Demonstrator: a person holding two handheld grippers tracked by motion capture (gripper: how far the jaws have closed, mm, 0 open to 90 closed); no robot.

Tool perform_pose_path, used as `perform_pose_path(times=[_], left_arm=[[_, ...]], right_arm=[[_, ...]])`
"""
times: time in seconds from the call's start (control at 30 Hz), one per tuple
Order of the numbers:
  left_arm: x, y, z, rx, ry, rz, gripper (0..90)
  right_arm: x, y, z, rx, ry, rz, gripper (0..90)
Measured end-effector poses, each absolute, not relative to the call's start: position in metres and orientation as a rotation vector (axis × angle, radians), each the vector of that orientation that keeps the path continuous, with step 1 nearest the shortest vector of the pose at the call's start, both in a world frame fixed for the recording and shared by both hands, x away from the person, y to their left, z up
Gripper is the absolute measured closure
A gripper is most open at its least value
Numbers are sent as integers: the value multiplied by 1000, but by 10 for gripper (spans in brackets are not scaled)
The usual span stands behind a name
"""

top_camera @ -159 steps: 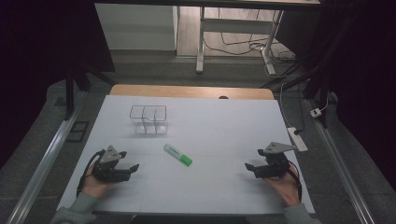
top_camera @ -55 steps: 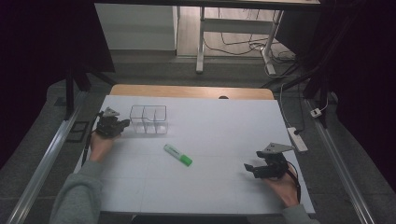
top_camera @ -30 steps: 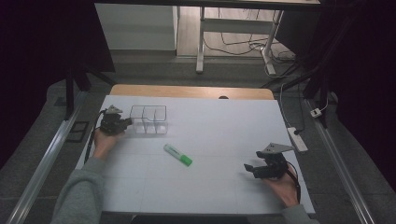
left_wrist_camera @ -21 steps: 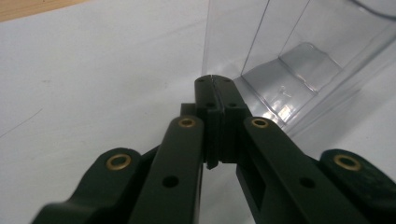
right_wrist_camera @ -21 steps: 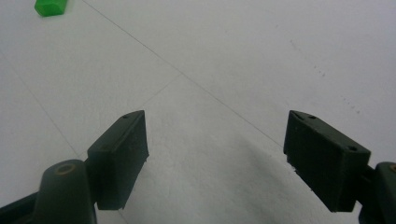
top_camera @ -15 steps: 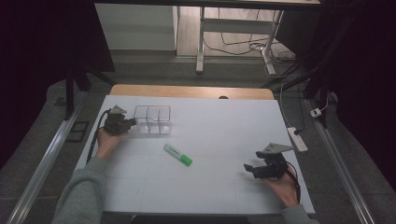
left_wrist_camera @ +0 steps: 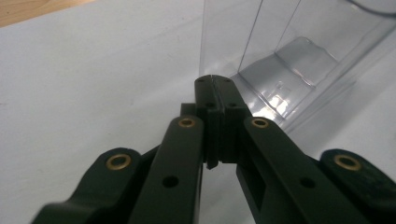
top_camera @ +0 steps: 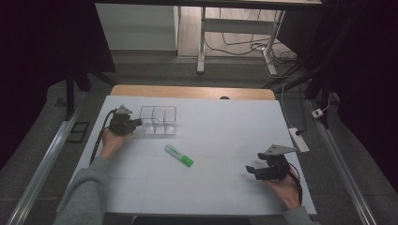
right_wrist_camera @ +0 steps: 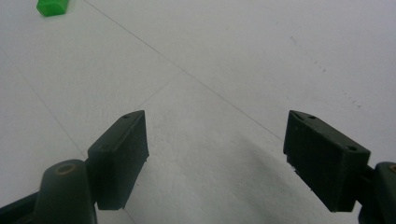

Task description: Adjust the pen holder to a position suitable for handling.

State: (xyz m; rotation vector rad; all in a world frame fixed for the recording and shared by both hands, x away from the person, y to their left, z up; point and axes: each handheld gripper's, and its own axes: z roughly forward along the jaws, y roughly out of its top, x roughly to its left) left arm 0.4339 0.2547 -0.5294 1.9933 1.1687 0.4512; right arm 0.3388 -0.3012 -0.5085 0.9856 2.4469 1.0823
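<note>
Now high view: my left gripper [top_camera: 137, 123], left of centre, touches the clear plastic divided organiser box [top_camera: 158, 120]; push slow and low so it slides, not tips. Right gripper [top_camera: 251, 169] idles lower right. Left gripper view: jaws clenched together, empty, tips at the box's see-through wall [left_wrist_camera: 243, 42]. Right gripper view: jaws spread wide, nothing between.

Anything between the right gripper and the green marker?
Nothing visible. The right gripper rests with its jaws open at the table's near right, and the green marker lies up and to its left in the high view, with bare white table between them. The clear organizer and the shut left gripper sit farther back, off that line.
</note>
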Motion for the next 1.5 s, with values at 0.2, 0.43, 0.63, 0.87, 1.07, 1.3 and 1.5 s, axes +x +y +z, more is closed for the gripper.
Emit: perform_pose_path(times=[0.2, 0.43, 0.63, 0.87, 1.07, 1.3, 1.5], left_arm=[[434, 248, -528, 2007, 1151, 448, 888], [435, 240, -527, 2019, 1139, 447, 888], [436, 231, -526, 2038, 1113, 438, 888], [438, 222, -525, 2047, 1094, 434, 887], [441, 212, -524, 2057, 1074, 427, 887], [443, 197, -522, 2073, 1040, 421, 887], [447, 186, -521, 2072, 1028, 407, 887]], right_arm=[[339, -301, -509, 987, 2450, 1080, 214], [339, -300, -510, 989, 2451, 1080, 215], [340, -300, -510, 989, 2452, 1077, 215], [340, -300, -510, 989, 2454, 1075, 215], [340, -300, -510, 989, 2455, 1073, 215], [340, -300, -511, 991, 2456, 1071, 216], [340, -299, -511, 993, 2454, 1072, 216]])
